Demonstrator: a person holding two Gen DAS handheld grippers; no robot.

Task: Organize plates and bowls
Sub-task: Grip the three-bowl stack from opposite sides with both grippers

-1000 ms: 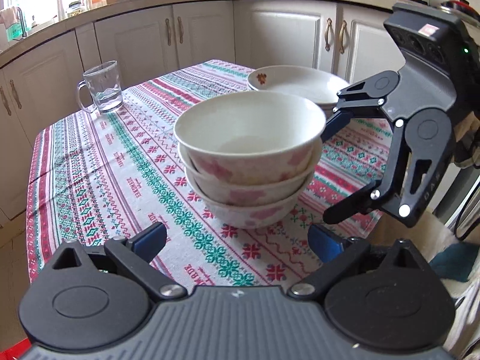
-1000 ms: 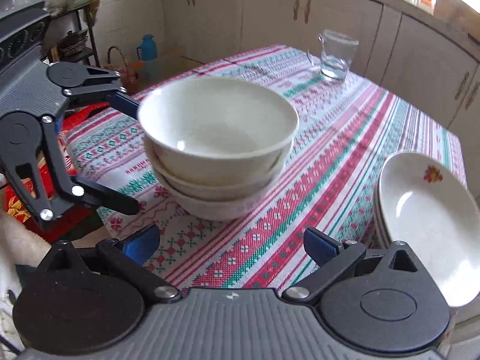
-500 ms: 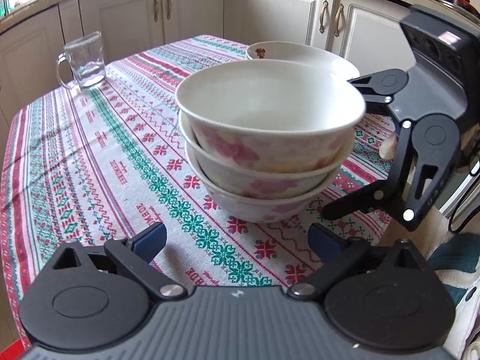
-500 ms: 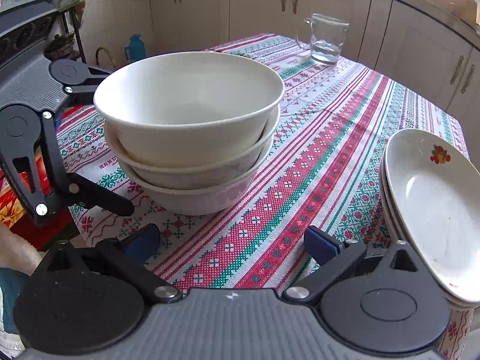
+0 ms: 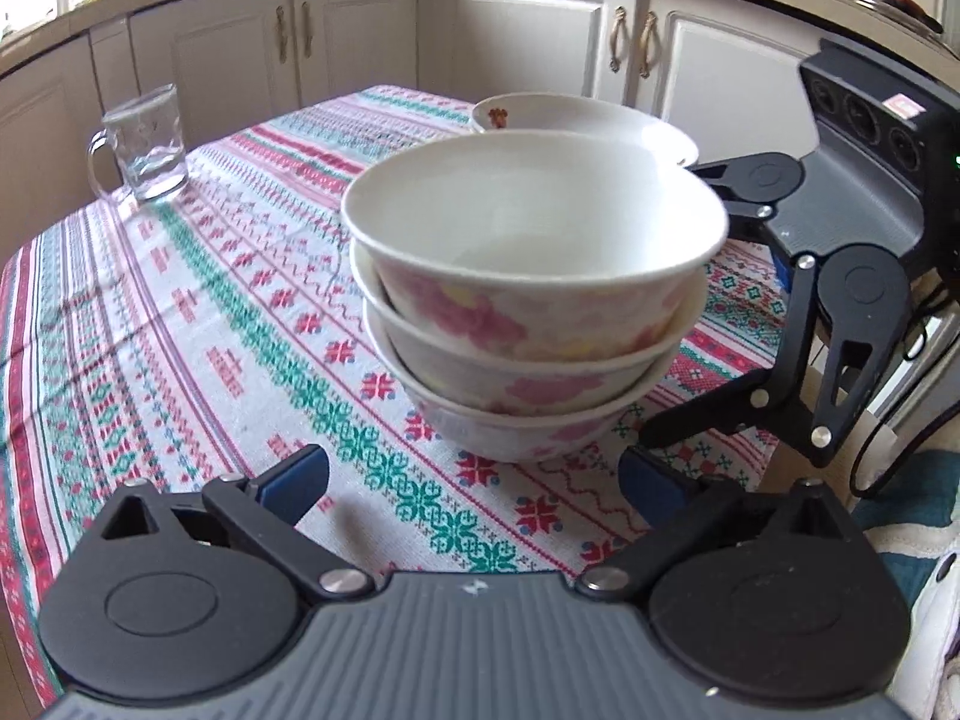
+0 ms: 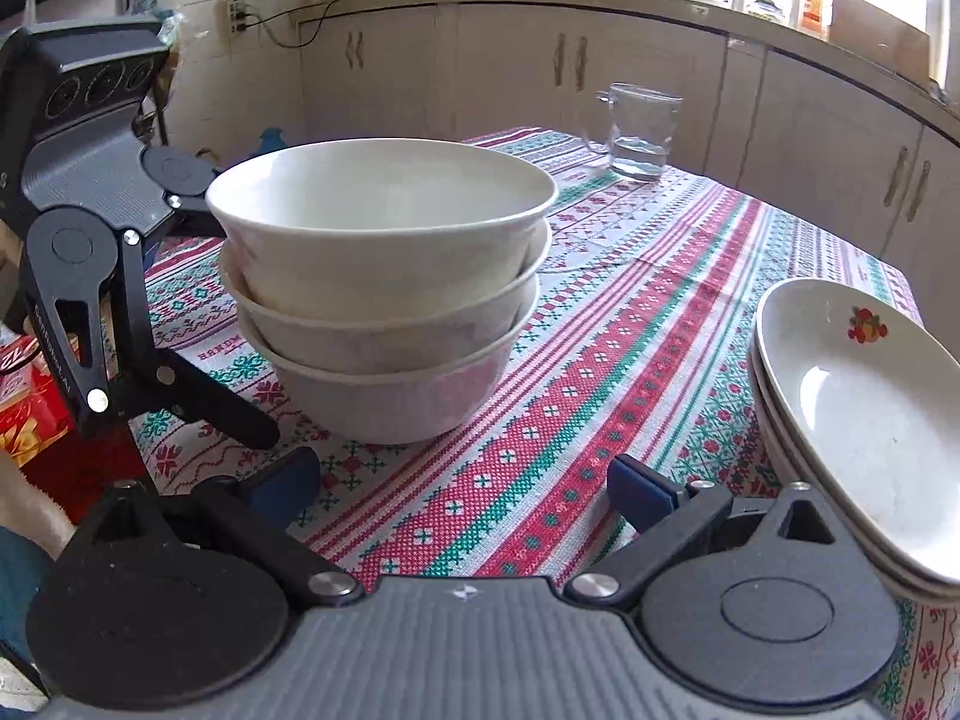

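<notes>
A: What was the room like?

B: A kitchen, with cream cabinets (image 5: 528,42) running under a counter behind a table spread with a cloth (image 5: 180,324) striped in red, green and white.

A: And the bowls?

B: Three bowls (image 5: 528,300) sat nested in one stack on the cloth, near the table's front edge. They were white inside, with pink flowers on the outside, and the stack stood upright.

A: The plates?

B: A pile of plates (image 6: 864,420) lay at the table's edge, well apart from the bowls. The top one had a small fruit print near its rim. In the left view the pile showed just behind the bowls.

A: How did the tongs stand?

B: The left gripper (image 5: 474,480) pointed down at the stack, its jaws opening wide, with only cloth between the blue pads and the bowls just ahead. The right gripper (image 6: 462,486) had its jaws spread wide too, gripping nothing, facing the stack from the other side.

A: Anything else on the table?

B: A glass mug (image 5: 147,150) with a little water, far back near the cabinets.
</notes>
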